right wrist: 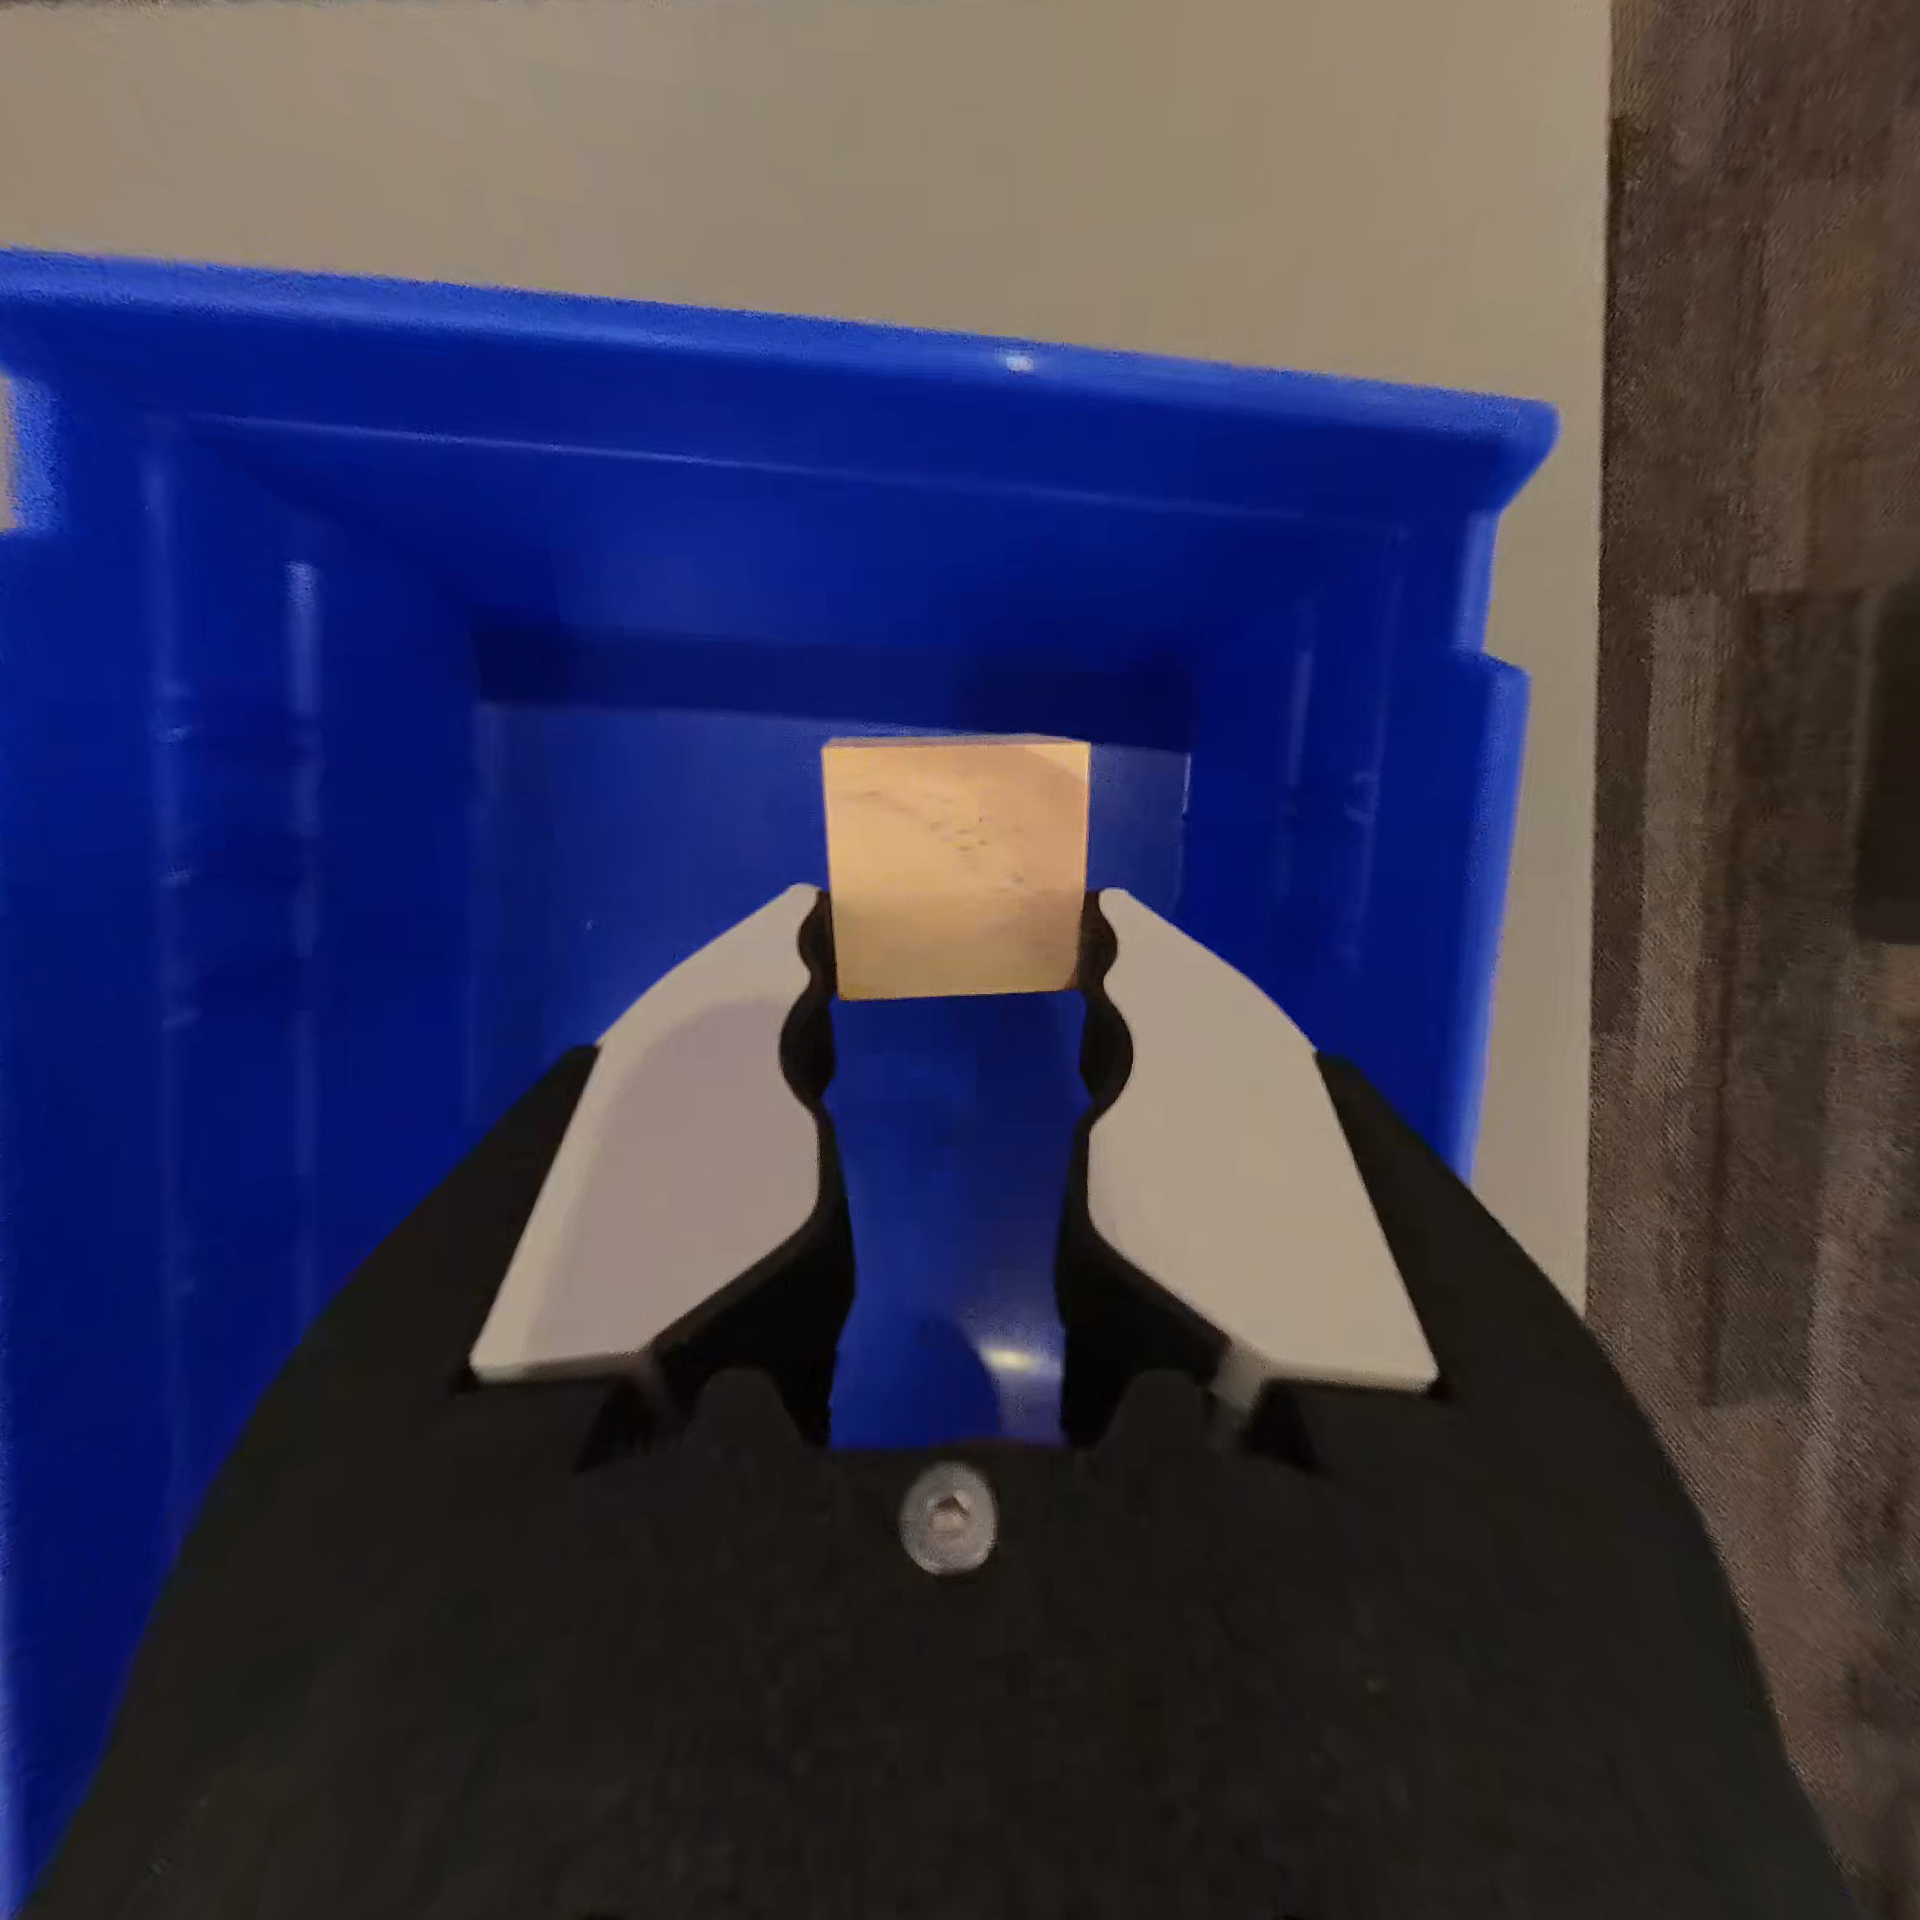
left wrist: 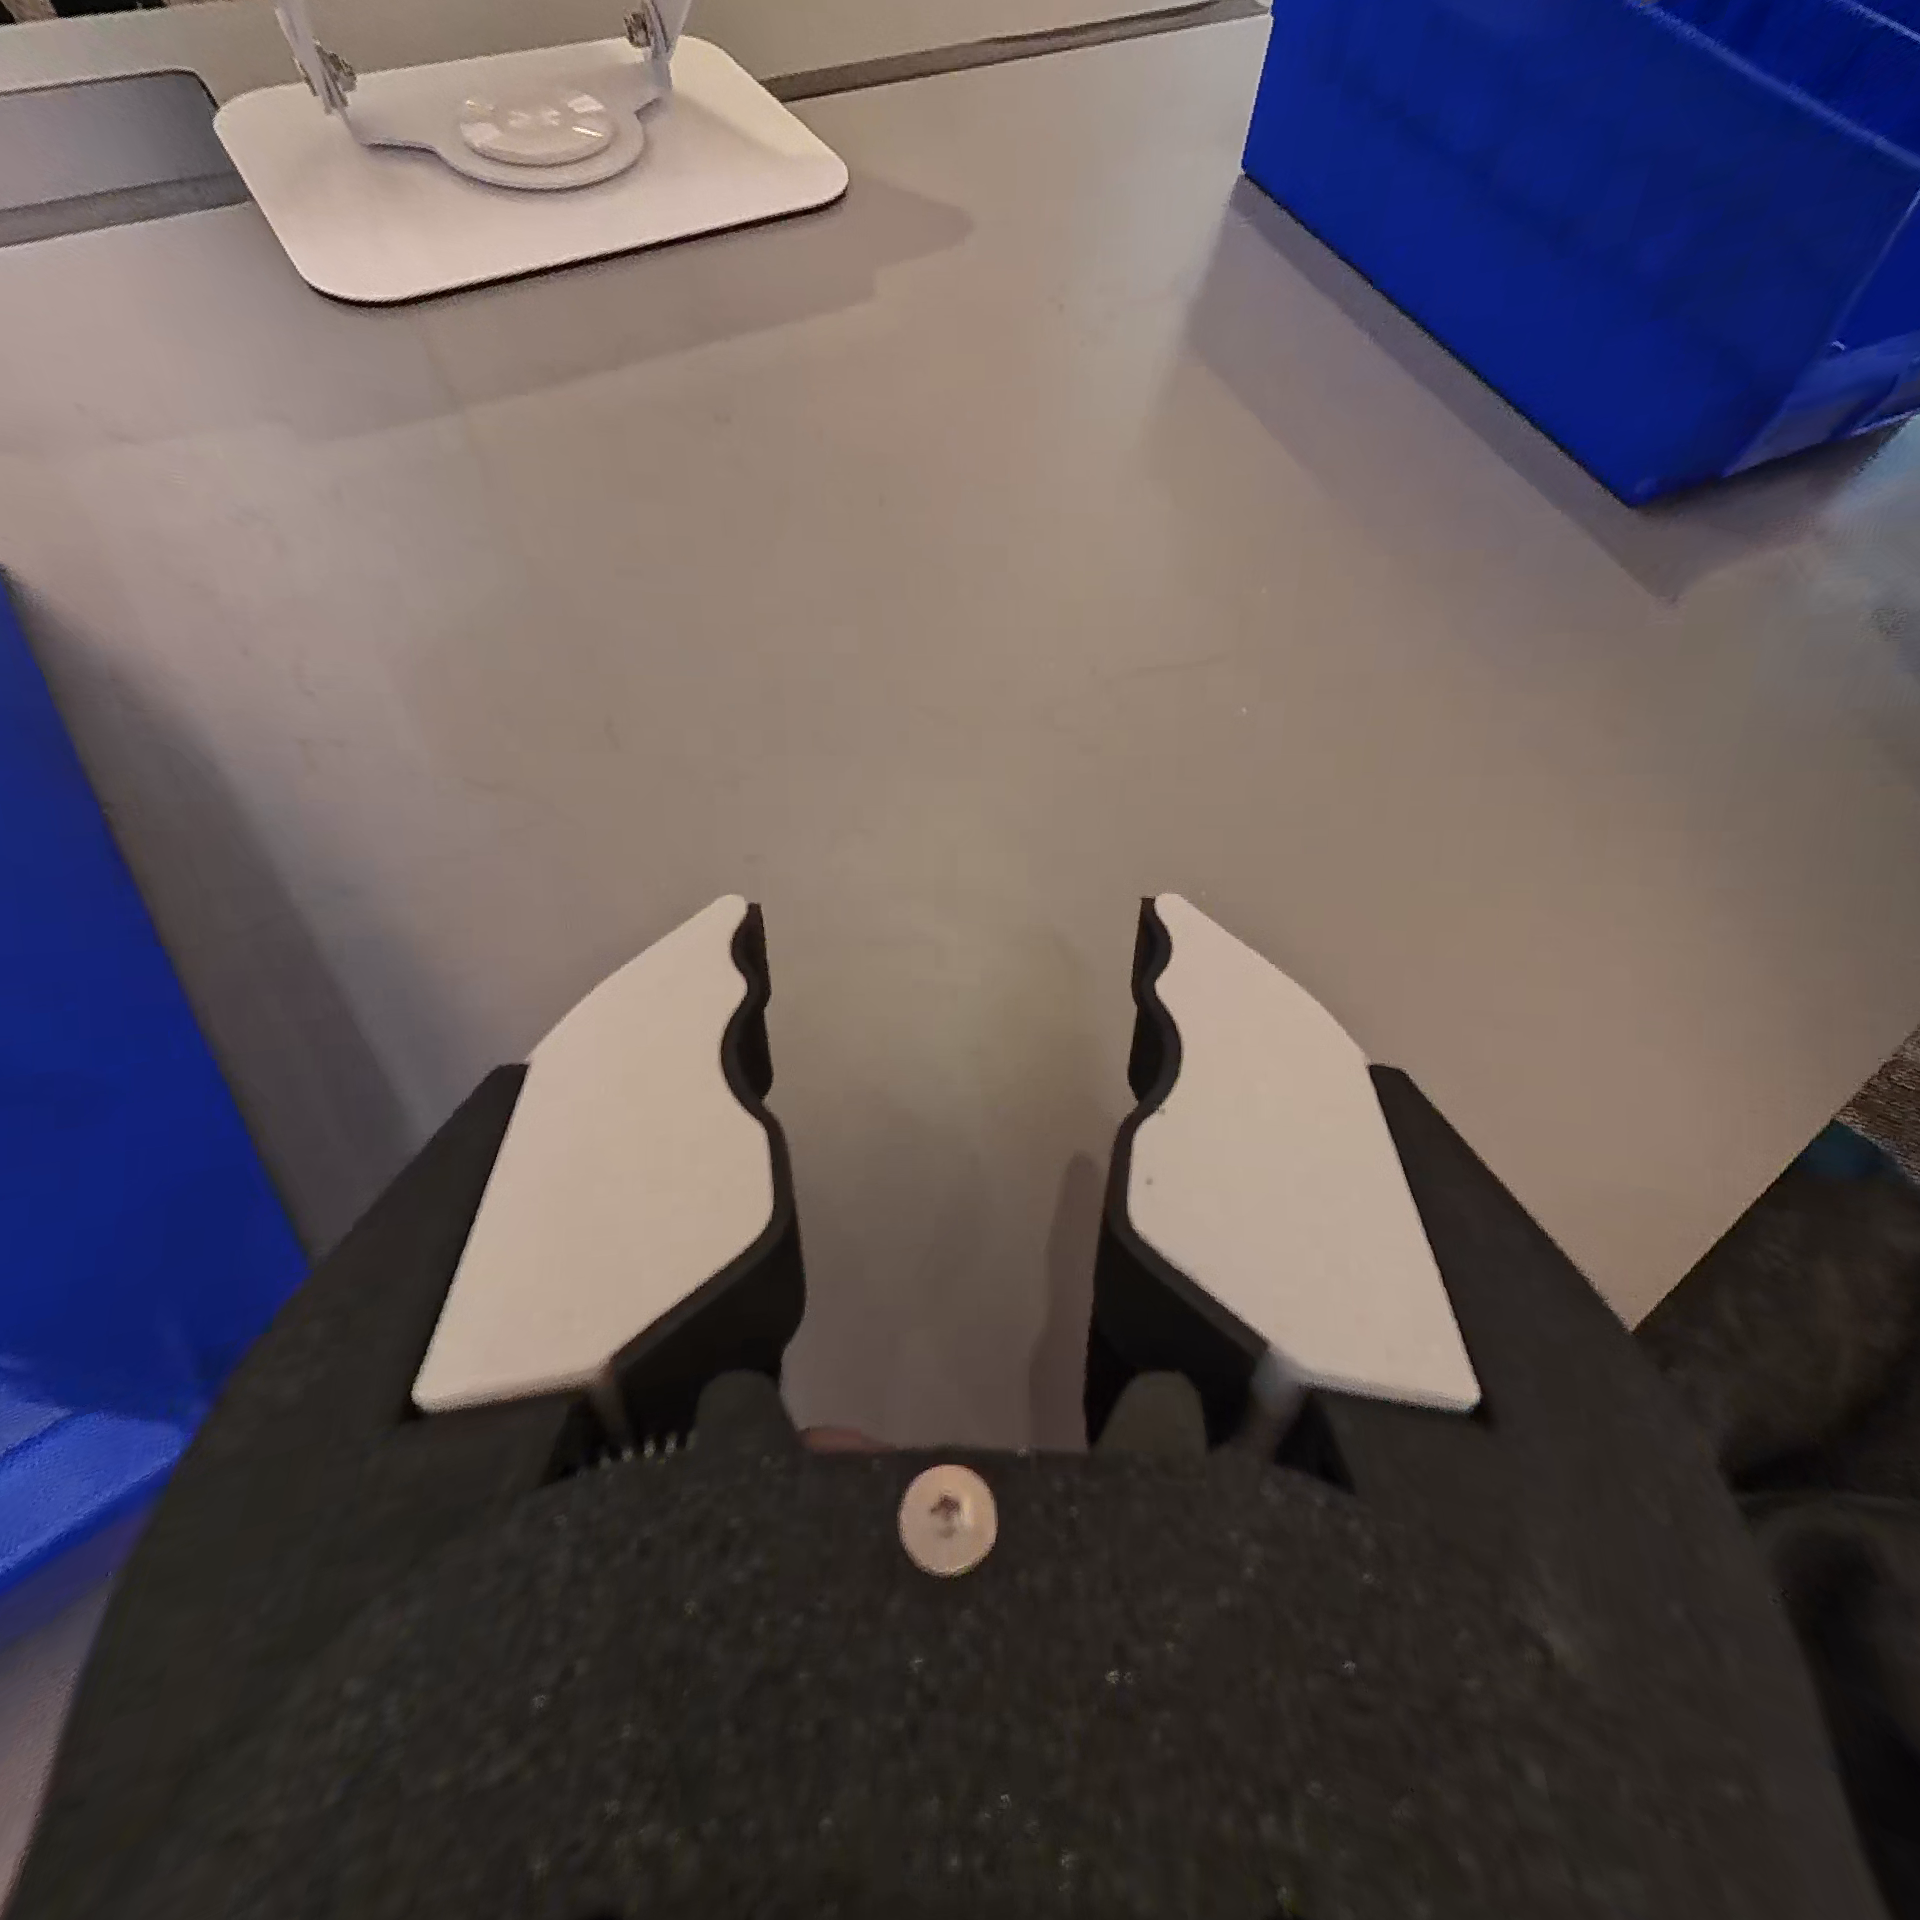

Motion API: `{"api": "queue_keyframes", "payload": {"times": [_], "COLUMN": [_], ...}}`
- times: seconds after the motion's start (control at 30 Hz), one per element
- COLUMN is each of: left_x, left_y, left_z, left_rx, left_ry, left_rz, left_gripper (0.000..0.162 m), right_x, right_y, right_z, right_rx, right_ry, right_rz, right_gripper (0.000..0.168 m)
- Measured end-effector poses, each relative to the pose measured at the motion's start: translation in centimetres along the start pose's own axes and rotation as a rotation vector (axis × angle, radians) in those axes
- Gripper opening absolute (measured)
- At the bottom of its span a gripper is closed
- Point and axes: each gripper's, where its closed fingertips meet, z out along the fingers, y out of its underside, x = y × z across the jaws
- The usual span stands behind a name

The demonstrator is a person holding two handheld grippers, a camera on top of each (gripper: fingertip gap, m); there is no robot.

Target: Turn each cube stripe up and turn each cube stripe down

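Observation:
In the right wrist view my right gripper (right wrist: pixel 954 914) is shut on a plain wooden cube (right wrist: pixel 956 868), held at the fingertips over the inside of a blue bin (right wrist: pixel 312 831). The cube face toward the camera is bare wood; no stripe shows on it. In the left wrist view my left gripper (left wrist: pixel 951 925) is open and empty, hovering above the bare grey table (left wrist: pixel 831 623). No cube shows in that view.
In the left wrist view a blue bin (left wrist: pixel 1558 239) stands at the far right and another blue bin (left wrist: pixel 94 1091) at the left edge. A white stand on a flat base (left wrist: pixel 520 177) sits at the back. Carpet (right wrist: pixel 1766 727) lies beyond the table's right edge.

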Motion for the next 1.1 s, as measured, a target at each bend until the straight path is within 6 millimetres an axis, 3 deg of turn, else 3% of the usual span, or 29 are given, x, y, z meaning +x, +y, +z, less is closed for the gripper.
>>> {"api": "queue_keyframes", "payload": {"times": [0.13, 0.33, 0.4, 0.43, 0.5, 0.57, 0.63, 0.7, 0.77, 0.8, 0.87, 0.93, 1.0, 1.07, 1.1], "left_x": [0.2, 0.4, 0.3, 0.2, 0.1, -0.1, -0.3, -0.3, -0.3, -0.2, 0.0, 0.2, 0.8, 1.3, 0.6], "left_y": [0.4, 0.8, 0.9, 0.9, 0.9, 0.8, 0.7, 0.8, 1.0, 1.1, 1.2, 1.2, 0.7, -0.5, -1.5], "left_z": [0.3, 0.5, 0.6, 0.6, 0.5, 0.4, 0.3, 0.5, 0.7, 0.7, 0.8, 0.7, 0.0, -1.7, -3.1], "left_rx": [-0.019, -0.047, -0.051, -0.053, -0.053, -0.044, -0.041, -0.047, -0.054, -0.058, -0.064, -0.063, -0.056, -0.045, -0.033], "left_ry": [0.017, 0.032, 0.033, 0.033, 0.032, 0.03, 0.034, 0.042, 0.049, 0.052, 0.053, 0.051, 0.075, 0.097, 0.069], "left_rz": [-0.002, -0.004, -0.01, -0.013, -0.017, -0.024, -0.033, -0.04, -0.046, -0.047, -0.041, -0.031, -0.046, -0.076, -0.093], "left_gripper": [0.066, 0.065, 0.065, 0.065, 0.065, 0.065, 0.065, 0.066, 0.066, 0.066, 0.066, 0.066, 0.066, 0.066, 0.066], "right_x": [0.3, 1.9, 2.3, 2.6, 2.0, -0.5, -6.2, -14.7, -22.7, -26.0, -30.9, -33.2, -33.9, -33.8, -33.8], "right_y": [1.2, 2.4, 2.2, 1.9, 0.6, -0.8, -0.7, 1.9, 7.2, 10.1, 15.7, 19.4, 21.1, 21.0, 20.9], "right_z": [3.0, 4.4, 4.3, 3.7, 0.9, -4.0, -9.8, -15.7, -19.9, -20.8, -19.8, -17.7, -16.4, -16.7, -16.8], "right_rx": [-0.116, -0.172, -0.156, -0.138, -0.021, 0.185, 0.413, 0.63, 0.728, 0.718, 0.619, 0.583, 0.567, 0.591, 0.591], "right_ry": [0.047, 0.16, 0.18, 0.204, 0.201, 0.124, -0.081, -0.441, -0.825, -0.984, -1.171, -1.208, -1.166, -1.152, -1.153], "right_rz": [0.023, 0.004, -0.026, -0.05, -0.076, -0.083, -0.136, -0.188, -0.223, -0.226, -0.232, -0.254, -0.307, -0.329, -0.327], "right_gripper": [0.045, 0.046, 0.052, 0.069, 0.072, 0.069, 0.068, 0.059, 0.051, 0.049, 0.051, 0.044, 0.043, 0.042, 0.043]}}
